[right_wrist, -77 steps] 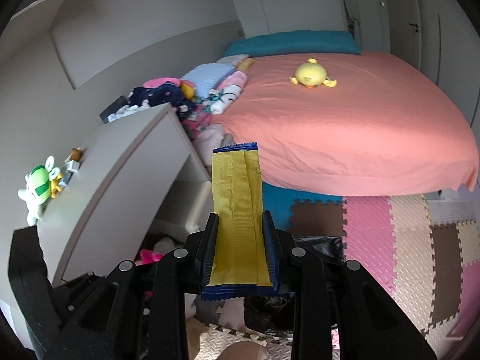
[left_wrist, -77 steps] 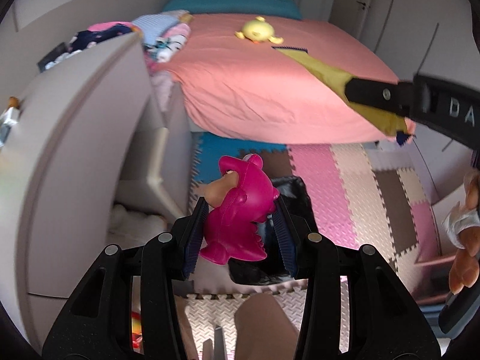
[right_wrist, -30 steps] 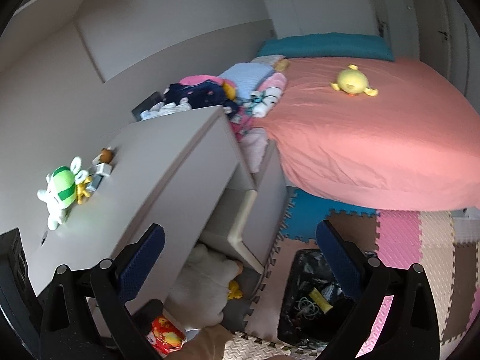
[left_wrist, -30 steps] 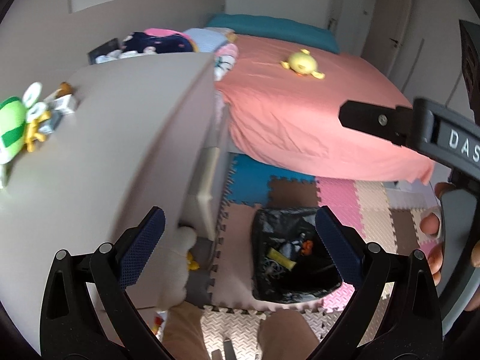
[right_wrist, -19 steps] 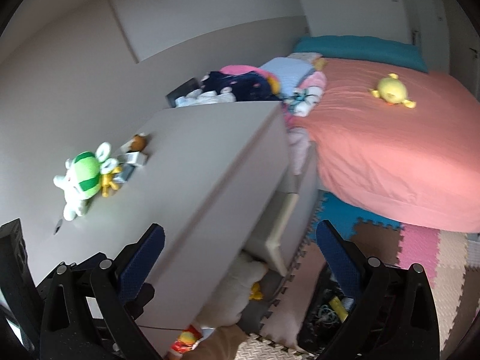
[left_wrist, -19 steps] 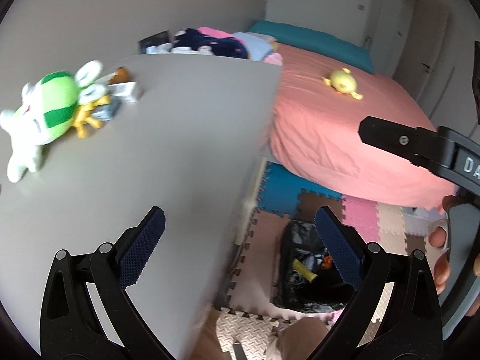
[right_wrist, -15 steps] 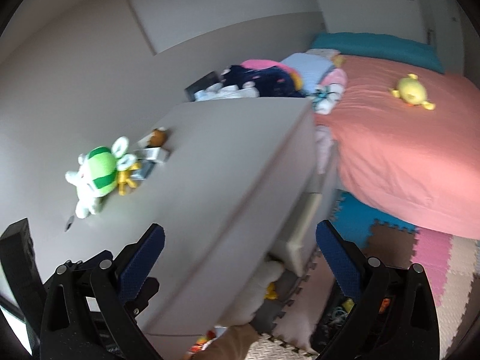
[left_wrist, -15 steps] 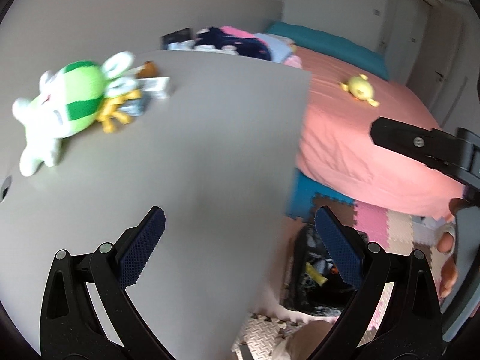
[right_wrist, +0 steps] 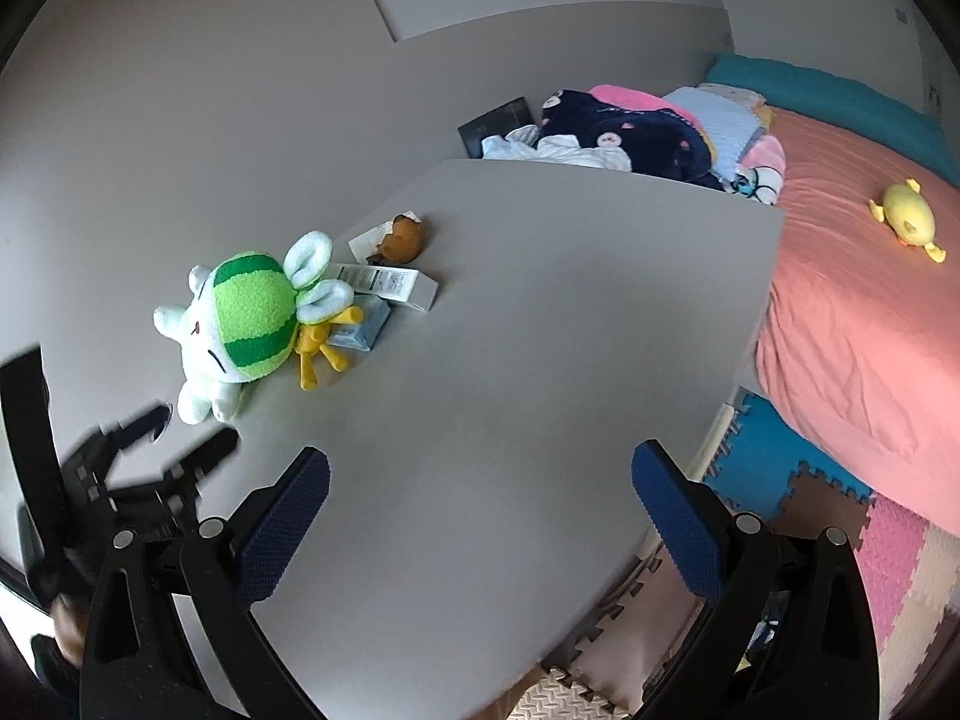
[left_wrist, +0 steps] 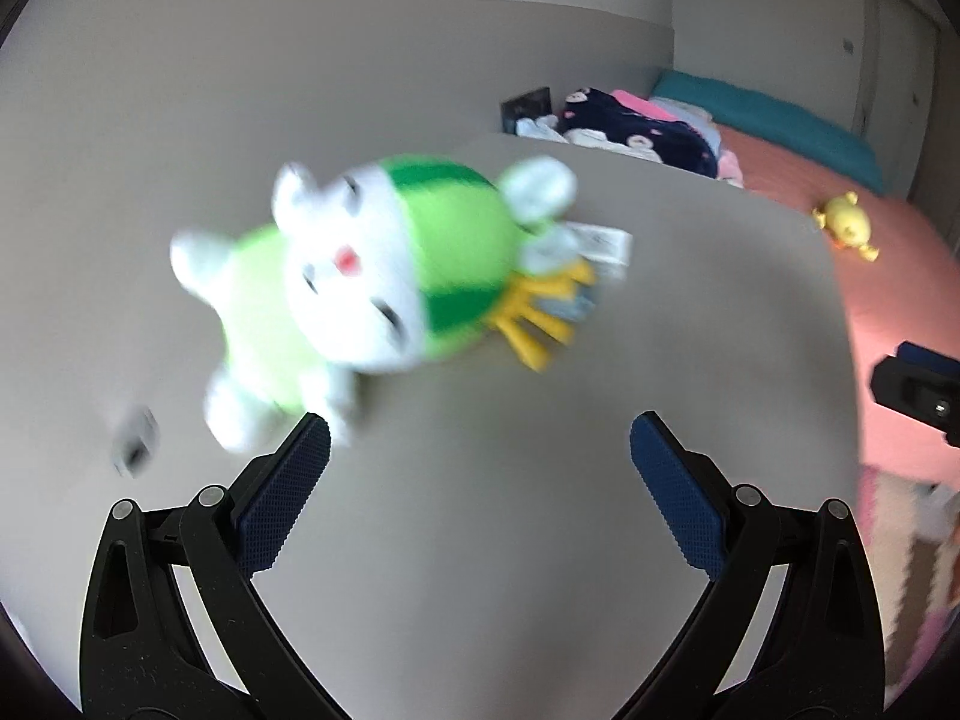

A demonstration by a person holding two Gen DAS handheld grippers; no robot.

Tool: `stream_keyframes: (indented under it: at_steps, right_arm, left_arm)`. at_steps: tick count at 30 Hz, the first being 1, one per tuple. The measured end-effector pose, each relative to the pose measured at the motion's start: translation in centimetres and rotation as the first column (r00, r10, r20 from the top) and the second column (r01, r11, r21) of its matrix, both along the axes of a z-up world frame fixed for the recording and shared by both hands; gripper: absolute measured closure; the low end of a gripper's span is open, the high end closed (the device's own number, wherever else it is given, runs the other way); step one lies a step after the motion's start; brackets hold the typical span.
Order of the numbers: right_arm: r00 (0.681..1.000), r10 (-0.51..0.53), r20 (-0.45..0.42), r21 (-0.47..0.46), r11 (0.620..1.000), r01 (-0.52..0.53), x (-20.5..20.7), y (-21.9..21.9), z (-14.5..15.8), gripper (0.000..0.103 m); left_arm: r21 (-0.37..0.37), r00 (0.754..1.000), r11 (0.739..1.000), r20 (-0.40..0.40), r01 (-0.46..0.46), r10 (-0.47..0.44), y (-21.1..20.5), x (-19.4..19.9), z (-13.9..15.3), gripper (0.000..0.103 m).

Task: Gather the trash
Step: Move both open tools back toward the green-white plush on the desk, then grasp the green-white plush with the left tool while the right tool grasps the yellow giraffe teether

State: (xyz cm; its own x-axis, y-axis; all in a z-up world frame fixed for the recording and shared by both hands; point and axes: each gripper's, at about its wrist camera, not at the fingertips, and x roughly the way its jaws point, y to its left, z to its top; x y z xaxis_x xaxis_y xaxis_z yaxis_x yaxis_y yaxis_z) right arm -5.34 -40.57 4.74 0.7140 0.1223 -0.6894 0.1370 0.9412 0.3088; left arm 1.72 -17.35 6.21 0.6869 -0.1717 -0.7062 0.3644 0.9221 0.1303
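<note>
A green and white plush toy (left_wrist: pixel 366 294) lies on the grey dresser top (left_wrist: pixel 480 510), blurred, just ahead of my open, empty left gripper (left_wrist: pixel 474 444). In the right wrist view the plush (right_wrist: pixel 240 324) lies at the left with a yellow toy (right_wrist: pixel 321 348), a white carton (right_wrist: pixel 390 285), a pale blue packet (right_wrist: pixel 363 330) and a brown figure (right_wrist: pixel 405 240) beside it. My right gripper (right_wrist: pixel 477 474) is open and empty above the dresser top (right_wrist: pixel 540 360). The left gripper (right_wrist: pixel 162 450) shows blurred at the lower left.
A bed with a pink sheet (right_wrist: pixel 870 300) and a yellow duck toy (right_wrist: pixel 909 222) lies to the right. Clothes and pillows (right_wrist: pixel 630 132) are piled behind the dresser. Coloured foam mats (right_wrist: pixel 810 510) cover the floor. The grey wall (right_wrist: pixel 240 90) is behind.
Both grippers dropped their items, the pink toy and the yellow wrapper, and opened. Both have swung left and up from the black bag on the floor to the dresser top; the left has closed in on the plush.
</note>
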Motion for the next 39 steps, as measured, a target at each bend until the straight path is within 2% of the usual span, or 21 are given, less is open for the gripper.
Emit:
stream_keyframes:
  at_steps: [4, 7, 9, 12, 15, 17, 20, 22, 24, 27, 29, 30, 32, 35, 37, 39]
  right_arm:
    - [1.000, 0.013, -0.017, -0.004, 1.000, -0.013, 1.9, 0.4, -0.3, 0.003]
    - [0.999, 0.021, -0.033, -0.008, 1.000, -0.021, 3.5, 0.9, -0.6, 0.003]
    - [0.999, 0.027, -0.042, -0.014, 1.000, -0.028, 4.5, 1.2, -0.7, 0.003]
    - [0.998, 0.037, -0.050, -0.027, 0.999, -0.038, 5.6, 1.8, -0.7, 0.003]
    - [0.997, 0.048, -0.056, -0.036, 0.998, -0.050, 6.7, 2.5, -0.8, 0.003]
    - [0.997, 0.053, -0.061, -0.035, 0.998, -0.055, 7.2, 2.8, -0.9, 0.003]
    - [0.996, 0.064, -0.069, -0.040, 0.997, -0.067, 8.0, 3.4, -1.3, 0.003]
    - [0.995, 0.070, -0.075, -0.045, 0.996, -0.074, 8.5, 3.8, -1.4, 0.003]
    - [0.994, 0.074, -0.079, -0.047, 0.996, -0.078, 8.8, 4.1, -1.6, 0.003]
    - [0.994, 0.080, -0.080, -0.048, 0.995, -0.084, 9.2, 4.4, -1.7, 0.003]
    - [0.993, 0.084, -0.080, -0.049, 0.995, -0.088, 9.5, 4.6, -1.7, 0.003]
    - [0.993, 0.088, -0.076, -0.044, 0.995, -0.091, 9.6, 4.7, -1.6, 0.003]
    - [0.993, 0.097, -0.071, -0.031, 0.995, -0.099, 9.7, 4.9, -1.6, 0.003]
    - [0.990, 0.125, -0.069, 0.000, 0.992, -0.125, 10.3, 5.4, -1.5, 0.003]
    - [0.985, 0.158, -0.065, 0.017, 0.987, -0.157, 10.8, 6.2, -1.3, 0.003]
    - [0.976, 0.209, -0.062, 0.025, 0.978, -0.208, 11.6, 7.6, -1.0, 0.003]
  left_arm:
    - [0.088, 0.999, 0.996, 0.032, 0.022, -0.025, 1.0, 3.3, 0.9, 0.006]
    - [0.101, 0.998, 0.993, 0.004, 0.065, -0.065, 1.4, 5.7, 0.9, 0.006]
    - [0.118, 0.990, 0.983, -0.034, 0.139, -0.136, 1.2, 6.9, 0.7, 0.006]
    - [0.199, 0.963, 0.943, -0.081, 0.268, -0.256, 0.5, 8.1, -0.1, 0.006]
    - [0.309, 0.944, 0.892, -0.091, 0.329, -0.316, 0.0, 8.9, -1.1, 0.006]
    - [0.344, 0.941, 0.876, -0.090, 0.337, -0.326, -0.1, 9.5, -1.4, 0.006]
    - [0.362, 0.942, 0.871, -0.080, 0.332, -0.326, 0.0, 10.6, -1.7, 0.006]
    - [0.351, 0.946, 0.879, -0.071, 0.322, -0.317, 0.3, 11.5, -1.7, 0.006]
    - [0.325, 0.954, 0.898, -0.062, 0.297, -0.293, 0.9, 12.8, -1.7, 0.013]
    - [0.263, 0.962, 0.926, -0.062, 0.272, -0.265, 1.6, 14.0, -1.3, 0.025]
    - [0.213, 0.971, 0.947, -0.056, 0.240, -0.234, 2.1, 14.5, -1.0, 0.037]
    - [0.179, 0.977, 0.960, -0.051, 0.214, -0.208, 2.5, 14.8, -0.7, 0.040]
    - [0.110, 0.985, 0.979, -0.049, 0.170, -0.165, 3.4, 14.9, -0.2, 0.052]
    - [0.025, 0.994, 0.995, -0.046, 0.099, -0.098, 4.8, 15.0, 0.6, 0.059]
    - [-0.039, 0.997, 0.997, -0.051, 0.059, -0.061, 6.1, 14.8, 1.4, 0.061]
    - [-0.073, 0.998, 0.997, -0.049, 0.034, -0.037, 7.0, 14.6, 2.2, 0.061]
